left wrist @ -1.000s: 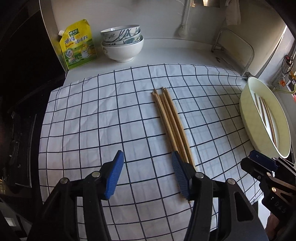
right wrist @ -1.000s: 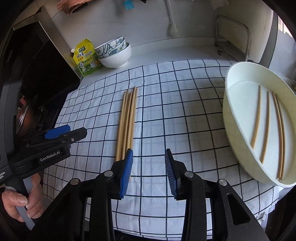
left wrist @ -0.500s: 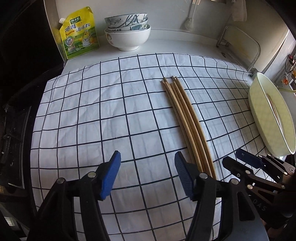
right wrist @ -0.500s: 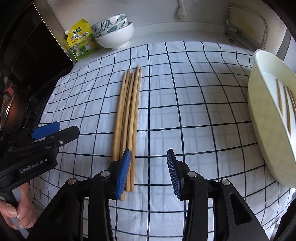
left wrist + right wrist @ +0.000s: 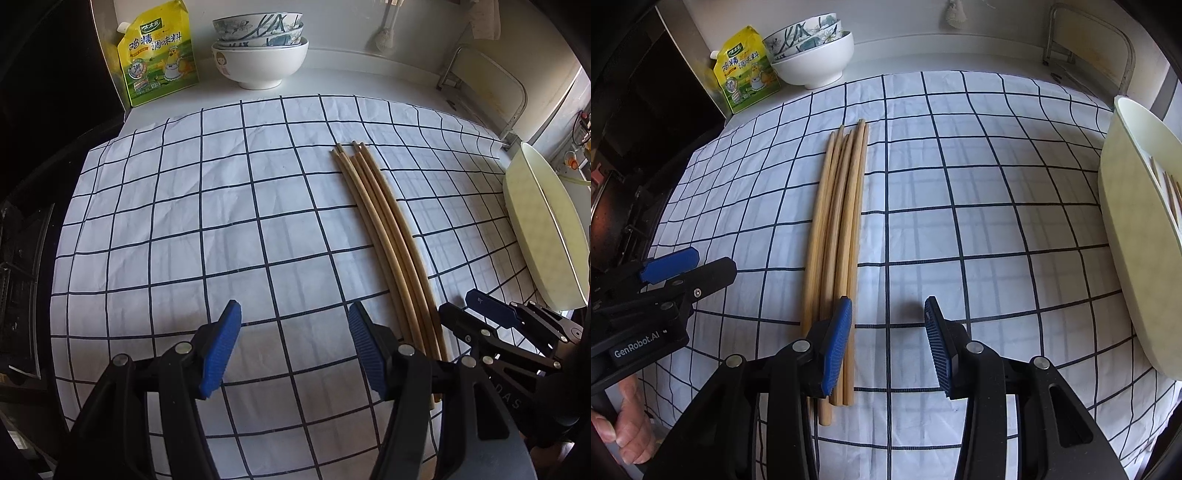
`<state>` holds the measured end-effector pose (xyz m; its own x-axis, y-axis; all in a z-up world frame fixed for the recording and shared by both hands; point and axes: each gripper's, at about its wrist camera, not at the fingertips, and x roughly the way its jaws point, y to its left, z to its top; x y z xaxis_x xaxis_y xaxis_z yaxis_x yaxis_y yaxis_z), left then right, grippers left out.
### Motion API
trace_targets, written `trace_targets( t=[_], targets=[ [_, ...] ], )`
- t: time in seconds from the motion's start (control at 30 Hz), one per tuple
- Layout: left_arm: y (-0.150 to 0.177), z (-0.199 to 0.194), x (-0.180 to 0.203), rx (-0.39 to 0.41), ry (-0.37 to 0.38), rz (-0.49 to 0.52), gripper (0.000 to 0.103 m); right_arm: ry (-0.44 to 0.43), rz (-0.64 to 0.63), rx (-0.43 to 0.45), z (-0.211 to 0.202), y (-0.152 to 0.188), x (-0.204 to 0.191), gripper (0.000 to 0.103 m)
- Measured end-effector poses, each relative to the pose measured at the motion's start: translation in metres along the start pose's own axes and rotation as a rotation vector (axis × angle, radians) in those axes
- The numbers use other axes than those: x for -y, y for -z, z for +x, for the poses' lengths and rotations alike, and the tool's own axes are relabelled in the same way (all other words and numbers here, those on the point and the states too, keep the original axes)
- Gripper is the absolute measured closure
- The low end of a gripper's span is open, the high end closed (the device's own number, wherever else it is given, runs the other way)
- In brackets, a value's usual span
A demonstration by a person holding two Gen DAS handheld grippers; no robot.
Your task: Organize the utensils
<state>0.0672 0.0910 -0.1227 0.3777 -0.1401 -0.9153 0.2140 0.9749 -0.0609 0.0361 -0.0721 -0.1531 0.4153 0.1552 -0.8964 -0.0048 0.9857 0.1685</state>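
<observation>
Several wooden chopsticks (image 5: pixel 384 225) (image 5: pixel 838 229) lie bundled lengthwise on a white checked cloth (image 5: pixel 184 229) (image 5: pixel 979 206). My left gripper (image 5: pixel 293 317) stands open over bare cloth, just left of the bundle's near ends. My right gripper (image 5: pixel 888 306) is open too; its left pad overlaps the bundle's near end and nothing sits between the pads. A cream oval tray (image 5: pixel 543 229) (image 5: pixel 1126 236) at the right edge holds a few more chopsticks (image 5: pixel 1172 192).
Stacked bowls (image 5: pixel 260 48) (image 5: pixel 812 51) and a yellow-green seasoning pouch (image 5: pixel 157 55) (image 5: pixel 746 74) stand at the back. A wire rack (image 5: pixel 480 85) (image 5: pixel 1089 44) is back right. A dark stove area (image 5: pixel 613 192) lies left of the cloth. A hand (image 5: pixel 624 432) grips the left tool.
Both grippers have sunk closer to the cloth and their jaws have widened a little. The chopsticks have not moved.
</observation>
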Motion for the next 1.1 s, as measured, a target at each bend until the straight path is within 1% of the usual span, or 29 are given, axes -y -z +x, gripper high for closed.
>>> trace_targets(
  t=[0.37,0.53,0.67,0.73,1.1],
  targets=[
    [-0.001,0.004,0.002,-0.003,0.003,-0.005,0.043,0.021,-0.04,0.0,0.004,-0.001,-0.01,0.064],
    [-0.003,0.005,0.007,0.002,0.01,0.0,0.041,0.028,-0.052,0.004,0.005,-0.001,-0.009,0.062],
    [-0.003,0.007,0.011,-0.001,0.016,0.004,0.041,0.028,-0.043,0.009,0.003,-0.002,-0.003,0.061],
    [-0.003,0.008,0.014,-0.003,0.02,0.009,0.041,0.046,-0.037,0.011,0.002,-0.003,0.001,0.061],
    [-0.003,0.012,0.031,-0.005,0.062,0.018,0.039,0.084,0.024,0.018,-0.003,-0.004,0.031,0.061]
  ],
)
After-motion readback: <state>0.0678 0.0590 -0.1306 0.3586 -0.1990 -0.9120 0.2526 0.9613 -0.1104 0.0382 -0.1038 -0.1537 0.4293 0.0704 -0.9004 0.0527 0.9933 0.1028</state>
